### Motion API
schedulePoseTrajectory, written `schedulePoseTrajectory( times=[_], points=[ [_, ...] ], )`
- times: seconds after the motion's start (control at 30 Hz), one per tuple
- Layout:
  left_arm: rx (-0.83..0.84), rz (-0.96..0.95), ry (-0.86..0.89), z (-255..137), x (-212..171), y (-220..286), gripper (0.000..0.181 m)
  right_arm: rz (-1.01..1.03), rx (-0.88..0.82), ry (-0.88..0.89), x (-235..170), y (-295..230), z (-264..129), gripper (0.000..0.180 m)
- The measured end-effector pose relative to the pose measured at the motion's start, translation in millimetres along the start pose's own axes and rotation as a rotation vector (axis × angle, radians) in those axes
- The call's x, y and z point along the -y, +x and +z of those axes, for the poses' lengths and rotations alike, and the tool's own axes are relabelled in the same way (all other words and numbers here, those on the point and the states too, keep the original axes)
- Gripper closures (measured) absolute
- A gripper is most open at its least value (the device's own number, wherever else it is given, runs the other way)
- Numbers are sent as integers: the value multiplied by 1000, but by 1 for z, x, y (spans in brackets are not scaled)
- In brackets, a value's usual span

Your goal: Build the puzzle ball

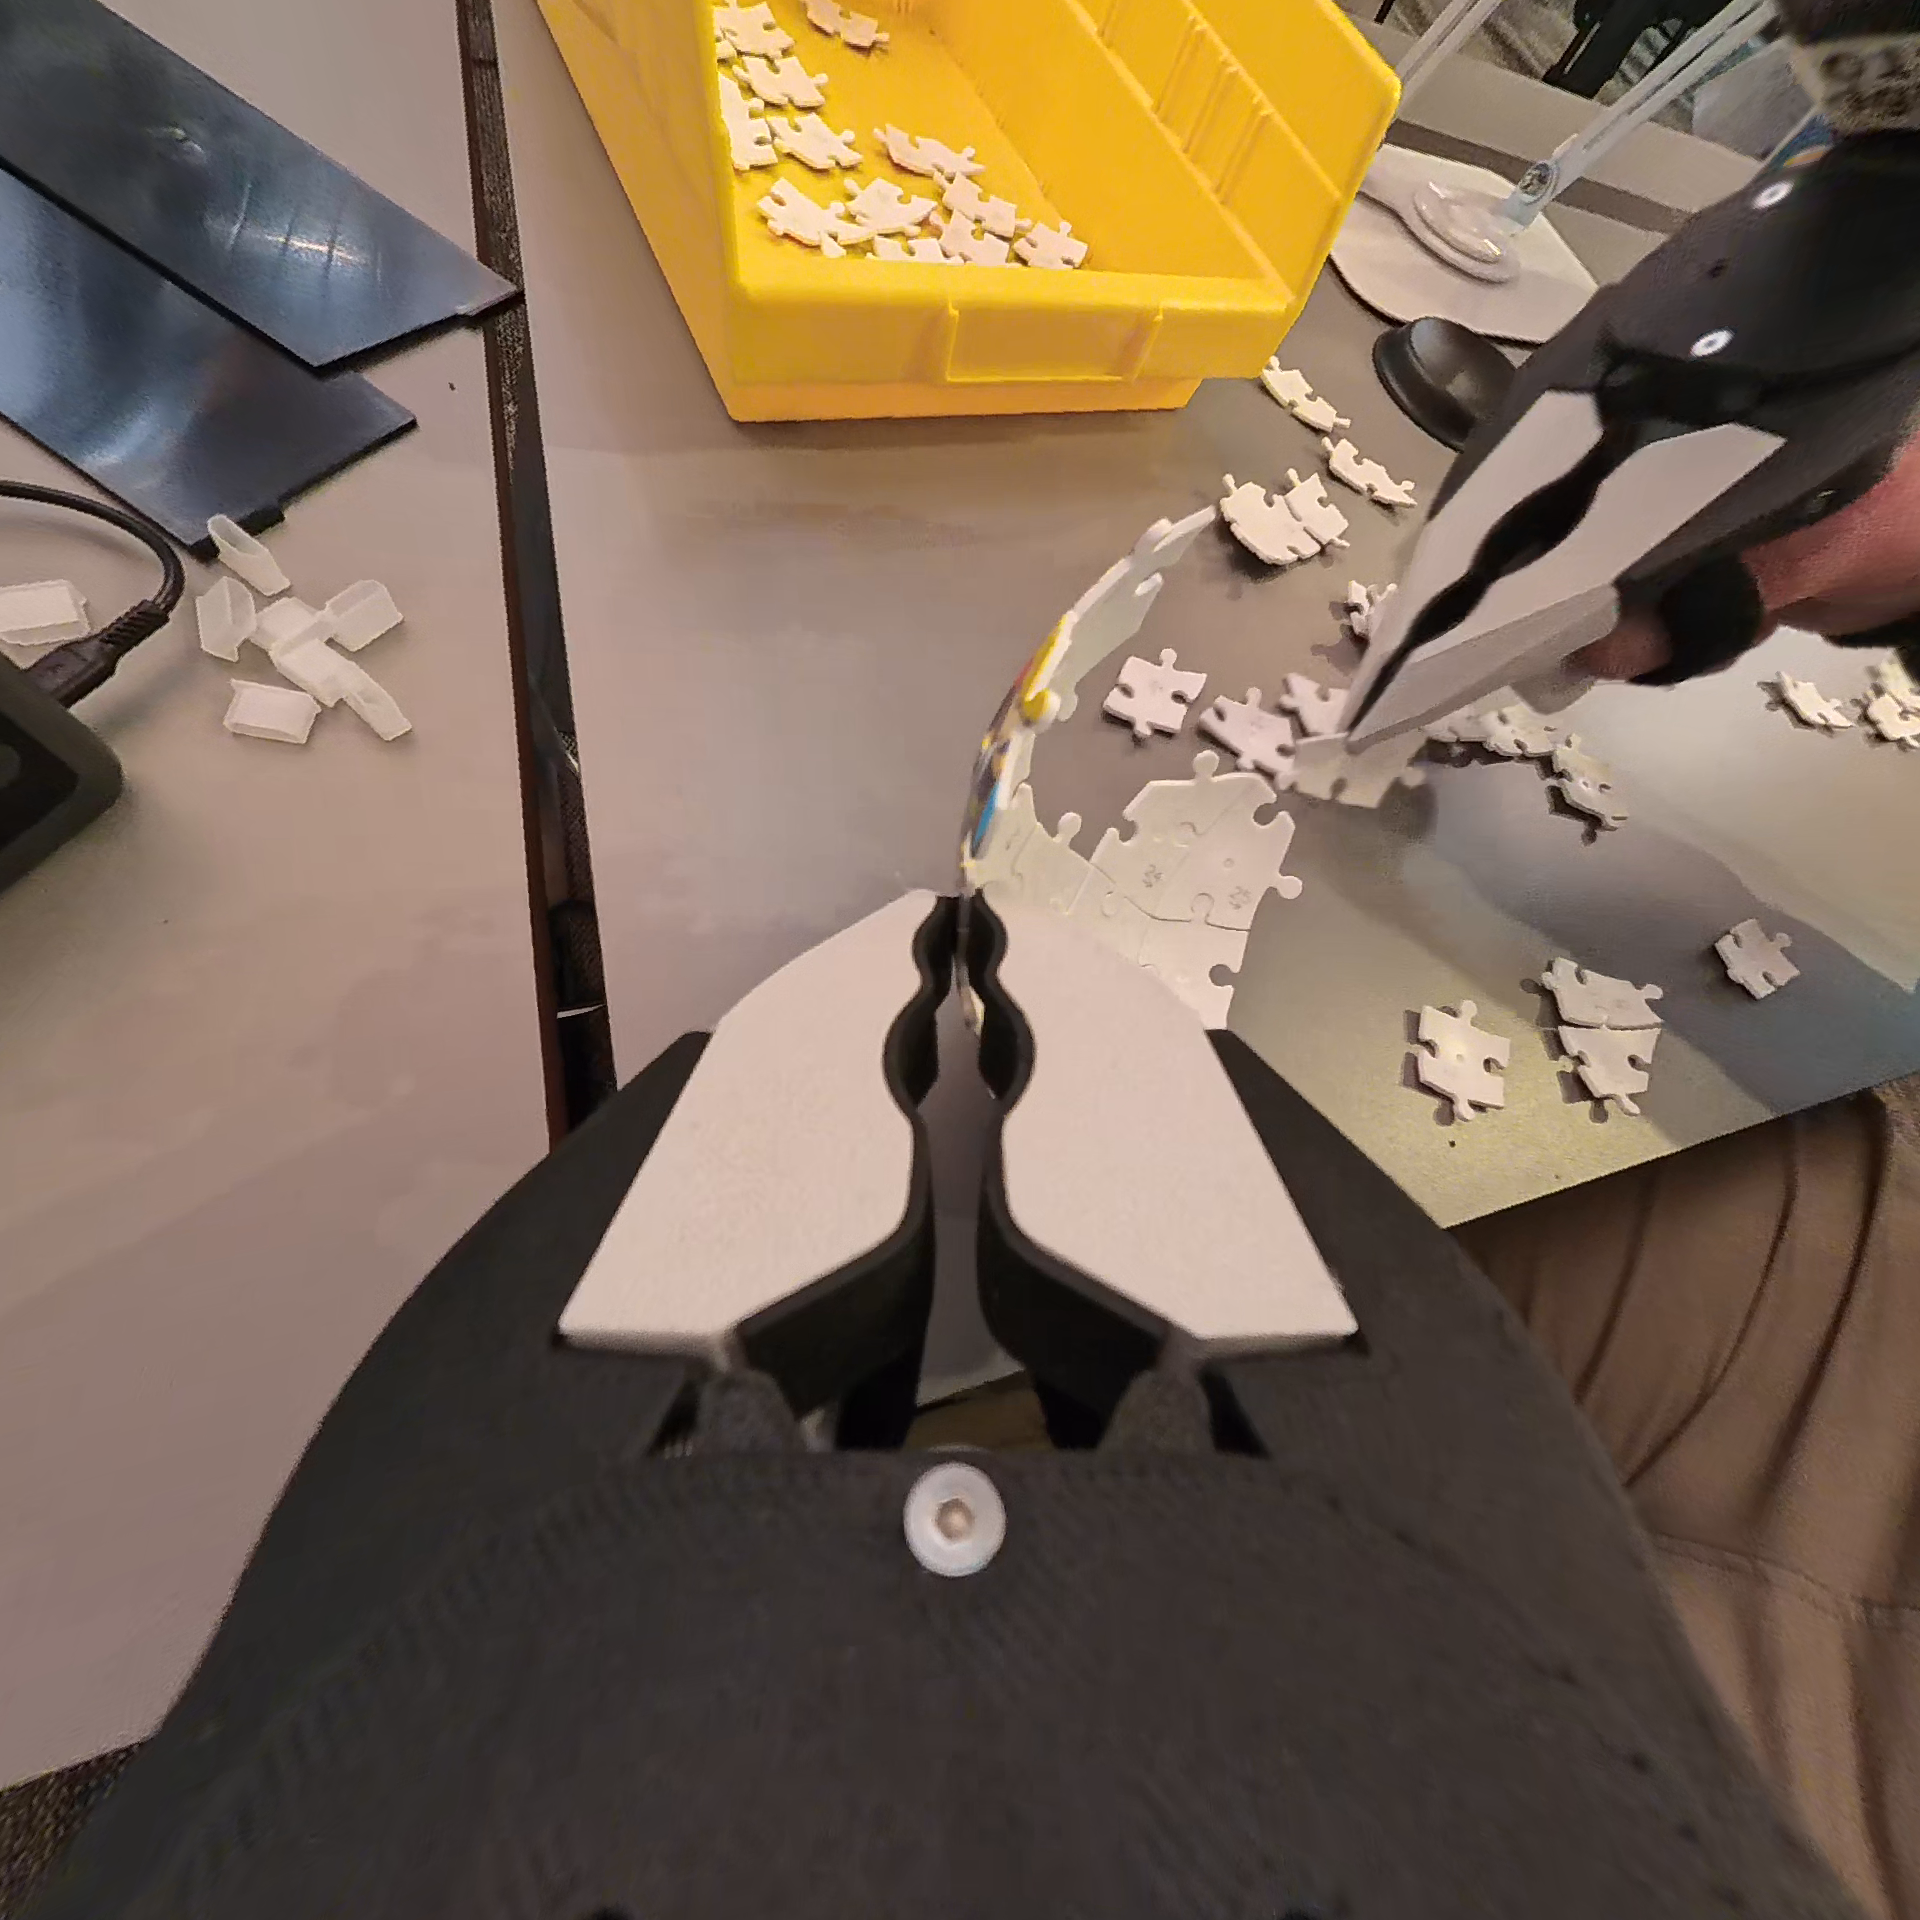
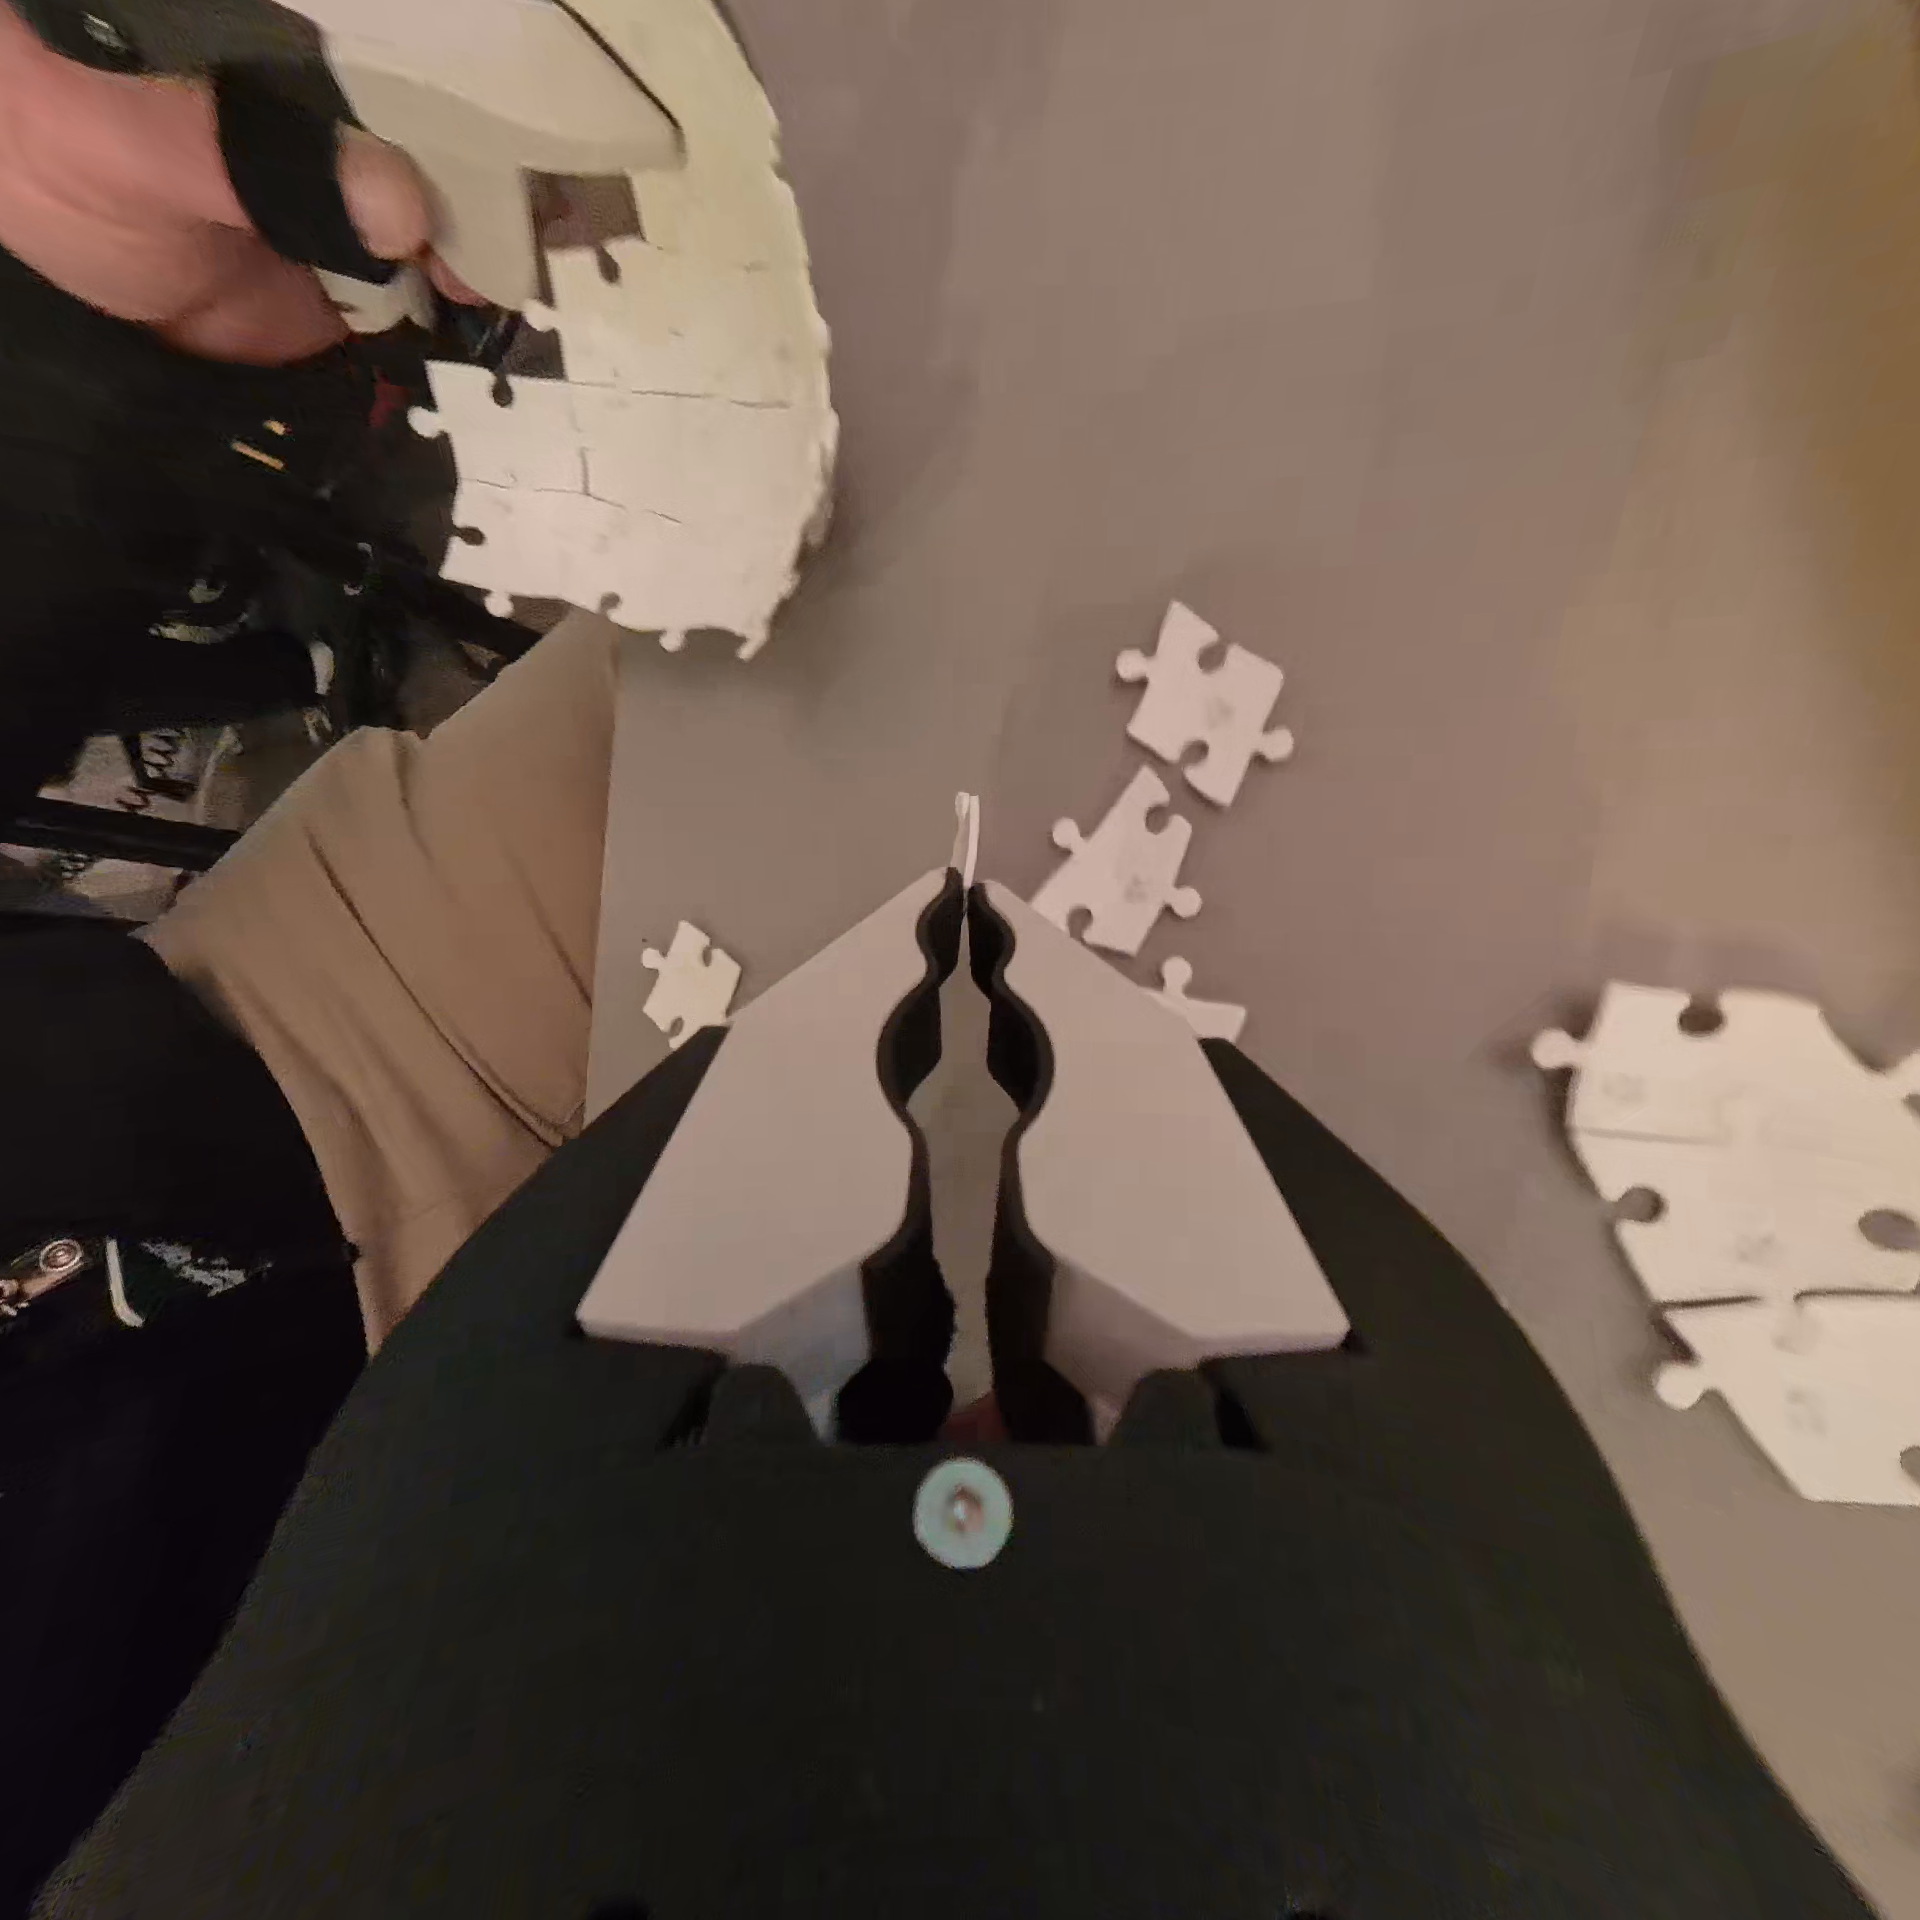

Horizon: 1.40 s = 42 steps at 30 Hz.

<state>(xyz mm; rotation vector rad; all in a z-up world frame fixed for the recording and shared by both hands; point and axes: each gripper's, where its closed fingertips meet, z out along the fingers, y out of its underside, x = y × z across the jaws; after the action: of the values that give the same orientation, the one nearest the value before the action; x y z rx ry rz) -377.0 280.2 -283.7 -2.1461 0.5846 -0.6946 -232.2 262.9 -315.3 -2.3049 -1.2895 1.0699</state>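
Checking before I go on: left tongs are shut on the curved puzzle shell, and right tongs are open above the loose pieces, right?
Not quite. The right tongs are shut on a loose puzzle piece, as both wrist views show. The left tongs do grip the curved puzzle shell.

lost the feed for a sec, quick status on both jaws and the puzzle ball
Left gripper shut on curved ball shell, held on edge. Right gripper shut on single puzzle piece, low over the table. Loose pieces scattered beneath, nothing blocking.

Grey table [image 1: 790, 644] bears yellow bin [image 1: 1049, 343] and loose white puzzle pieces [image 1: 1153, 694].
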Motion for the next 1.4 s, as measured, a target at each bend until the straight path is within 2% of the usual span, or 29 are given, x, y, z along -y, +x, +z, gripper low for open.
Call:
schedulePoseTrajectory(
  times=[0.17, 0.37, 0.47, 0.57, 0.8, 1.23, 1.4],
  points=[
    [-7, -3, -4, 2, -1, 1, 178, 98, -27, -44, -14, 15, 7, 180],
    [-13, -3, -7, 3, -1, 3, 178, 77, -34, -49, -15, 16, 6, 179],
    [-15, -3, -9, 4, -2, 3, 178, 76, -23, -61, -17, 14, 3, 173],
    [-17, -4, -12, 5, -3, 4, 179, 42, -51, -106, -23, 14, 2, 180],
    [-22, -3, -16, 7, -4, 6, 179, -3, -77, -138, -29, 5, 4, 180],
    [-20, -1, -5, 4, 0, 7, 179, -87, -167, -174, -34, 4, 0, 162],
    [-20, -1, -5, 4, 0, 6, 179, -108, -156, -191, -36, -1, 5, 163]
  ],
)
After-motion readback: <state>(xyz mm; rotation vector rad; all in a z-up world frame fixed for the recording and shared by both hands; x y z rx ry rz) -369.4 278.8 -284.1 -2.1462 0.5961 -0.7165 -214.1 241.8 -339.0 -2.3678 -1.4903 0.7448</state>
